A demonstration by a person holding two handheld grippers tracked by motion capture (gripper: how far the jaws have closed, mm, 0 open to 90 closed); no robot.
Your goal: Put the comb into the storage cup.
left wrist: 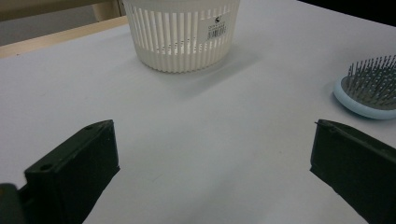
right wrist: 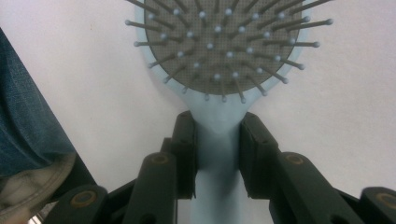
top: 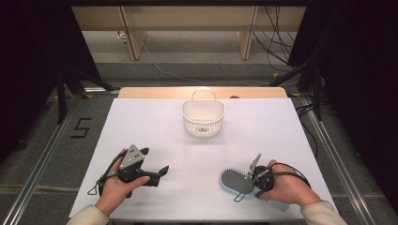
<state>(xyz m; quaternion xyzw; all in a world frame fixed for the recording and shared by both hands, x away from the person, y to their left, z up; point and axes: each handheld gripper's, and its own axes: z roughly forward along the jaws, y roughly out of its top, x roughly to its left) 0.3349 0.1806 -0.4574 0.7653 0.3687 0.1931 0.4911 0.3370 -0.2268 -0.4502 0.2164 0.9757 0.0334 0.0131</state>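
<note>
A light blue hairbrush (top: 234, 182) with a grey bristle pad lies bristles-up on the white table, near the front right. My right gripper (top: 256, 178) is shut on its handle; in the right gripper view both pads press the blue handle (right wrist: 218, 144) just below the brush head (right wrist: 219, 46). My left gripper (top: 152, 164) rests near the front left, held in a hand, its jaws wide apart with nothing between them (left wrist: 215, 158). A white slotted basket (top: 203, 116) with a handle stands at the table's far middle, also seen close ahead in the left gripper view (left wrist: 182, 32).
The white table top (top: 141, 126) ends at a wooden strip along the far edge (top: 155, 92). Cables lie on the floor beyond. A blue sleeve and cuff (right wrist: 28, 140) sit at the left of the right gripper view. The brush head (left wrist: 371, 91) lies to the right of the left gripper.
</note>
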